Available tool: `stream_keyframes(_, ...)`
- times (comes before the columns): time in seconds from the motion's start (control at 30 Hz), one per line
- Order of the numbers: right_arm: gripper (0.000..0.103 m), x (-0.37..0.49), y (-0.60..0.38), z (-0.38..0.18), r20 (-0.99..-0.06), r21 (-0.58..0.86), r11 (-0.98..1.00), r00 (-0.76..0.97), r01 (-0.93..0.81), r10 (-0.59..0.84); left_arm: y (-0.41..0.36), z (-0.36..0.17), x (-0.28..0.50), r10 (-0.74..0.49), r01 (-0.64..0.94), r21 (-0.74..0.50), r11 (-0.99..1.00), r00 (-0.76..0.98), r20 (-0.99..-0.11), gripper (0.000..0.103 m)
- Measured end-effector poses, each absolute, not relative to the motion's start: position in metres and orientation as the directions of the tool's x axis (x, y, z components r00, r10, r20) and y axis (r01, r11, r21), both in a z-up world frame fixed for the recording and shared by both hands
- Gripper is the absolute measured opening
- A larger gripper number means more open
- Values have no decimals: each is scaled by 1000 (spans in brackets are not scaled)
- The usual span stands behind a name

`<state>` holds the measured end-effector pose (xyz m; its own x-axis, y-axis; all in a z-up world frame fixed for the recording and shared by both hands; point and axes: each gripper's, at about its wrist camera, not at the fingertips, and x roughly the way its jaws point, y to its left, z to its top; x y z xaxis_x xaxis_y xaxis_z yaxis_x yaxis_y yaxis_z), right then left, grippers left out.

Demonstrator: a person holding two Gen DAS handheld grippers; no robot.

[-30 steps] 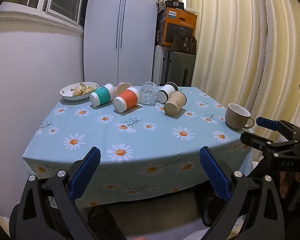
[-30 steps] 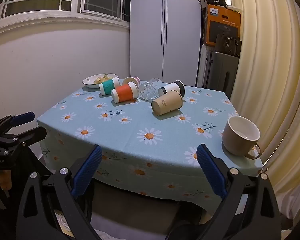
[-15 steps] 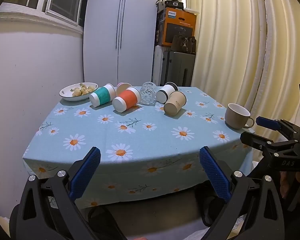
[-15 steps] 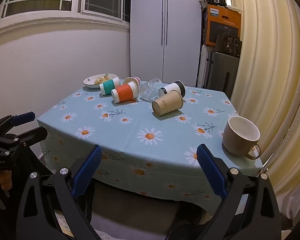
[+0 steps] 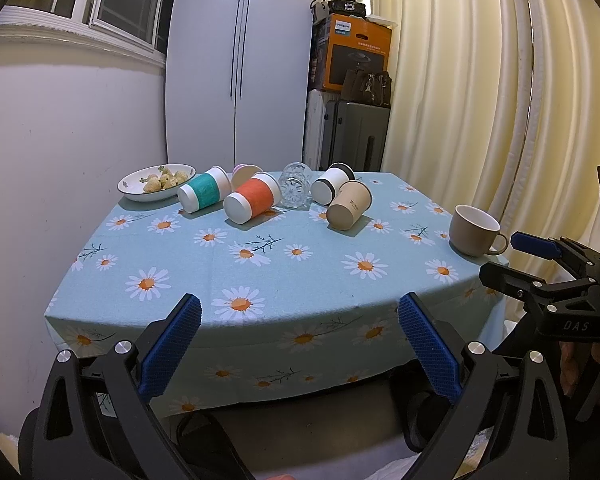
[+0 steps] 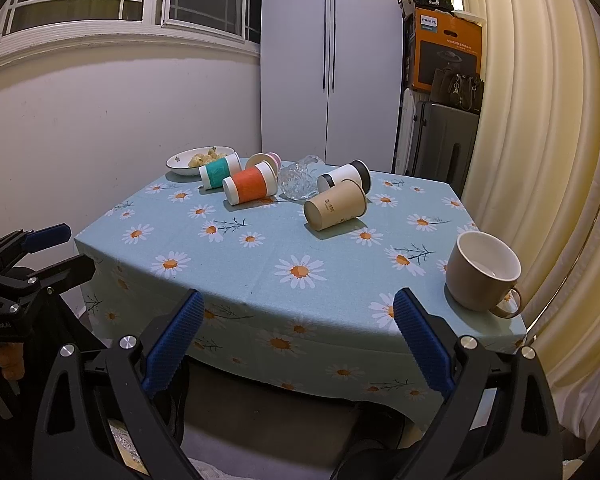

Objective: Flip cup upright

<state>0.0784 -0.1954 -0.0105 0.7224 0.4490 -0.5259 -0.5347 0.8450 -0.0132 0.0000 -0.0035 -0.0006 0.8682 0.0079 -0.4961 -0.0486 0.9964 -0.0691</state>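
Several cups lie on their sides at the far end of the daisy tablecloth (image 5: 284, 280): a teal-banded cup (image 5: 202, 194), an orange-banded cup (image 5: 252, 203), a pink cup (image 5: 245, 173), a clear glass (image 5: 295, 189), a black-and-white cup (image 5: 332, 184) and a brown paper cup (image 5: 349, 210). They also show in the right wrist view, with the brown paper cup (image 6: 335, 205) nearest. A beige mug (image 6: 482, 276) stands upright at the table's right edge. My left gripper (image 5: 298, 344) and right gripper (image 6: 298, 342) are both open and empty, held in front of the table's near edge.
A white bowl of food (image 5: 156, 182) sits at the far left corner. Cream curtains (image 5: 480, 100) hang close on the right. A white wardrobe (image 5: 240, 64), a suitcase and an orange box (image 5: 358, 58) stand behind the table. A wall (image 5: 68, 128) borders the left.
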Motion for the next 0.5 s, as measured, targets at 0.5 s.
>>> stream_keyframes(0.5,94,80,-195,-11,-531,-13,844,719,-536,448,-4,-1,0,8,-48,-67,997,867,-498,96)
